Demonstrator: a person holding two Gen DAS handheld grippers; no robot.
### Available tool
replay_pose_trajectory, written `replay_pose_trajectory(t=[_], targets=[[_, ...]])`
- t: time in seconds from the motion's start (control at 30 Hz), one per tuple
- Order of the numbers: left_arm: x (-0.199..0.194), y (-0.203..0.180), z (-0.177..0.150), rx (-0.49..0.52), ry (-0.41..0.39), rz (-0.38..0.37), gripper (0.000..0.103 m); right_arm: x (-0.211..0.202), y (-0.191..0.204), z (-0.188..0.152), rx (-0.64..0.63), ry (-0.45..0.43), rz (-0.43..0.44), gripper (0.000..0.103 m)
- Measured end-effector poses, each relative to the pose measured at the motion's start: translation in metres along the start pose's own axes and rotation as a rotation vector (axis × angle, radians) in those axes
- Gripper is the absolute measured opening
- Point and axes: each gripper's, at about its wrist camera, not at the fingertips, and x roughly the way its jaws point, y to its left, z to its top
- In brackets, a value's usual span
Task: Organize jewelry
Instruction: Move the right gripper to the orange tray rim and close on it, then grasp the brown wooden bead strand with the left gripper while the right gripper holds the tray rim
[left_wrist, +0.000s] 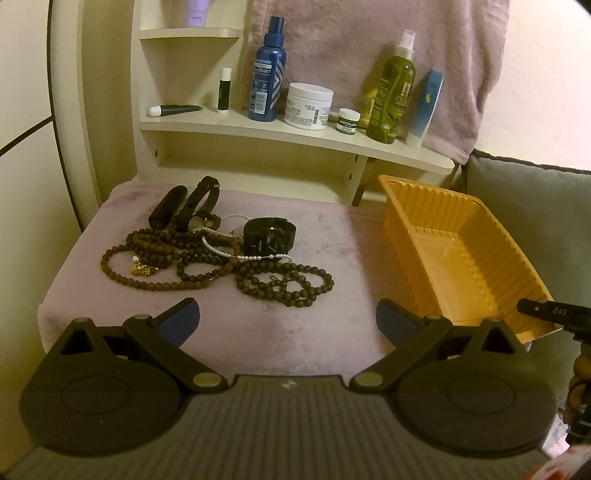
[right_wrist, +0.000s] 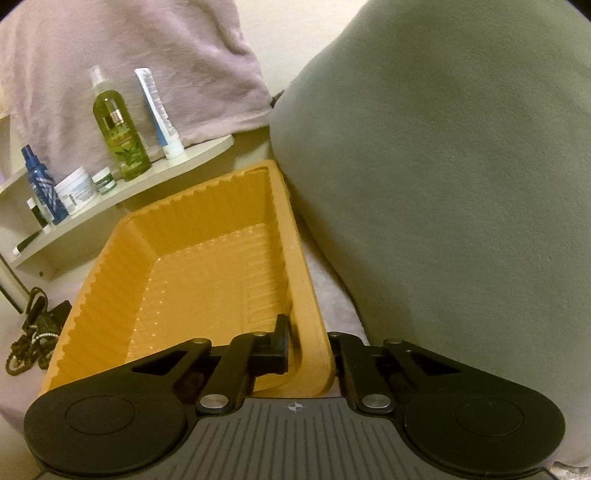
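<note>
A tangle of jewelry lies on the pink cloth: brown bead necklaces, dark bead necklaces, a white pearl strand, a black watch and another watch with a strap. An empty orange tray stands to the right. My left gripper is open, hovering in front of the pile. My right gripper is shut on the near right wall of the orange tray, one finger inside, the other outside. The jewelry pile shows at the far left there.
A cream shelf behind holds bottles, jars and tubes, with a pink towel hung behind. A grey-green cushion presses against the tray's right side. A small black case lies by the watches.
</note>
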Motion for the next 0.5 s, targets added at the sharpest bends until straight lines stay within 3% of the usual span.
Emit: replay_pose_trajectory(t=[0.27,0.5], targets=[[0.002,0.013,-0.002,0.039,-0.020,0.005,0.096,-0.017,0.031,0.009,-0.094,-0.030,-0.042,0.005],[0.018,0.026,0.002,0.144,-0.043,0.002,0.087,-0.027,0.060,0.013,-0.216,-0.055,-0.104,0.005]])
